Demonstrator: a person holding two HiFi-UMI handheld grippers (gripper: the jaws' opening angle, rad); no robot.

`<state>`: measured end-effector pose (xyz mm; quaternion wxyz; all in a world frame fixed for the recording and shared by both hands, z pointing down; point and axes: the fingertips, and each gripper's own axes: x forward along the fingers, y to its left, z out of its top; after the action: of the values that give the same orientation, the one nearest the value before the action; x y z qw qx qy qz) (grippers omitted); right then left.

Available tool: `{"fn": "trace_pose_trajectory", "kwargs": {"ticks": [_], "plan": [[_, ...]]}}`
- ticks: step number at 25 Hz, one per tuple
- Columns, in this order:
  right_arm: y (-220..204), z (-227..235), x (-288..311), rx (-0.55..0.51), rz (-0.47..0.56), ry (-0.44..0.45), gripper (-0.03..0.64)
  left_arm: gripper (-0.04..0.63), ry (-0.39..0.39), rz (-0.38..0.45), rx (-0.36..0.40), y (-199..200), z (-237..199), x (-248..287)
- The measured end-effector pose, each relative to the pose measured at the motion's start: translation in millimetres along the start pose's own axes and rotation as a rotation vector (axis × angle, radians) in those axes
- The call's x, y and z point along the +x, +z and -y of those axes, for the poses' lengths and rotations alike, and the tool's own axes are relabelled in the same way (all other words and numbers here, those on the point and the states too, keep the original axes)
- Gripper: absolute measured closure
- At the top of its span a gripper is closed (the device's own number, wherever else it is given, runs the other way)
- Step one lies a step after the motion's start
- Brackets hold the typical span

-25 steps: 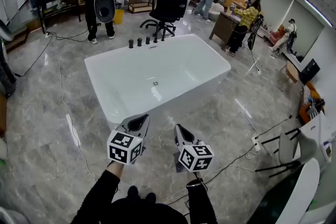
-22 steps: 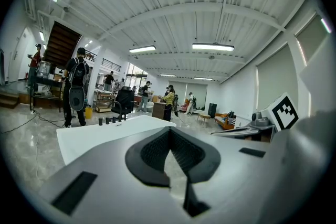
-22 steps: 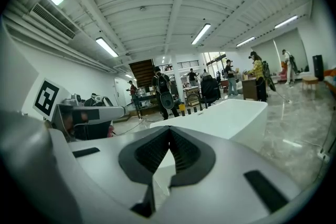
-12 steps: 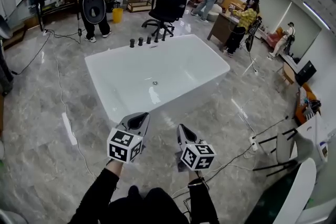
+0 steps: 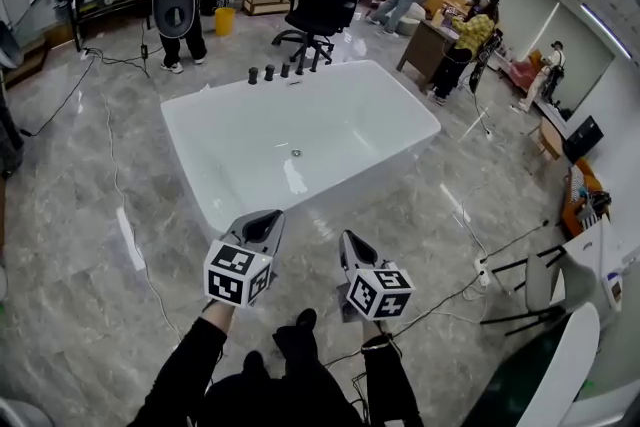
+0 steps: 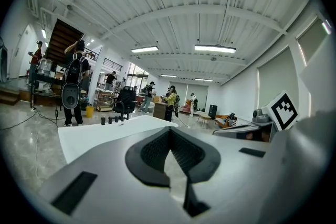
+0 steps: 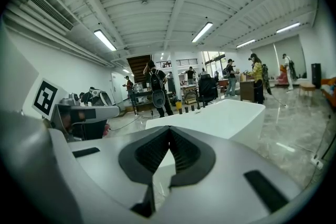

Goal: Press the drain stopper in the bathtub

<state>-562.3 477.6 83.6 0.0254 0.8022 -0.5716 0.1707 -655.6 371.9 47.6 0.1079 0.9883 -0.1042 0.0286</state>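
Grey marble floor (image 5: 90, 245) fills a busy open workroom, and a white bathtub (image 5: 385, 110) stands free in the middle of it, with people and an office chair (image 5: 325, 3) beyond its far edge. The drain stopper (image 5: 296, 153) is a small round metal disc on the tub's bottom, about midway along its length and towards the far long edge, below the row of dark faucet knobs (image 5: 283, 72).

The left gripper (image 5: 262, 227) and right gripper (image 5: 350, 250) are held side by side over the floor, just short of the tub's near long edge, near its left corner. Both are well apart from the stopper. Their jaws point forward at the tub, probably because the person is walking up to it and the reach has not begun. Both pairs of jaws are closed tip to tip with nothing between them (a blunt closed tip should suit pressing).

The tub's long axis runs left to right across the head view, tilted slightly. The stopper faces straight up and, being round, has no long axis.
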Motion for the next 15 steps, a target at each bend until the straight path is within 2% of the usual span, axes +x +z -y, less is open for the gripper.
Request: {"fn": "trace_pose_trajectory", "kwargs": {"ticks": [8,15], "plan": [[10.5,27.4,26.6,0.000,0.008,0.014,0.617,0.594,0.012,-0.018,0.008,-1.7,-9.1,36.3],[20.7,92.1,72.8,0.001,-0.018,0.026,0.615,0.594,0.037,-0.031,0.001,-0.9,-23.0,108.6]]}}
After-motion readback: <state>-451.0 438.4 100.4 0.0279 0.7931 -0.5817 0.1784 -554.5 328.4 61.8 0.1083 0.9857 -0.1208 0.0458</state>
